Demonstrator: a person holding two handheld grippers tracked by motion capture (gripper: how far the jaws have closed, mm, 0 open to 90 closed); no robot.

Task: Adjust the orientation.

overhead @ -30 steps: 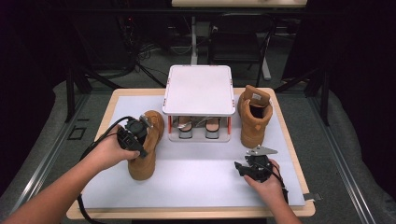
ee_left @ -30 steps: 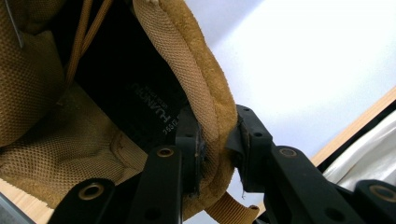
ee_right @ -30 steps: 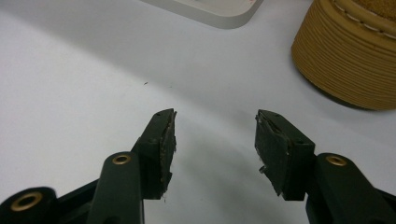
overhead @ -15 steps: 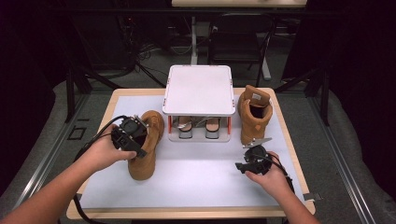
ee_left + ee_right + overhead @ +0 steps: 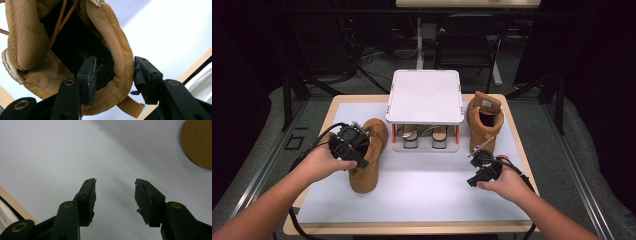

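L tool [image 5: 115,75] astride boot [image 5: 367,155] collar, maybe gripping

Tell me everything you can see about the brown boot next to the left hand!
The boot is tan and suede-looking, with a mesh-padded collar, matching laces, a dark insole with faint print, and a pull loop at the heel. It stands upright on the white mat, left of the small white rack, toe toward the person. The left gripper straddles its collar, one of its fingers inside the boot and the other outside, not yet squeezed shut.
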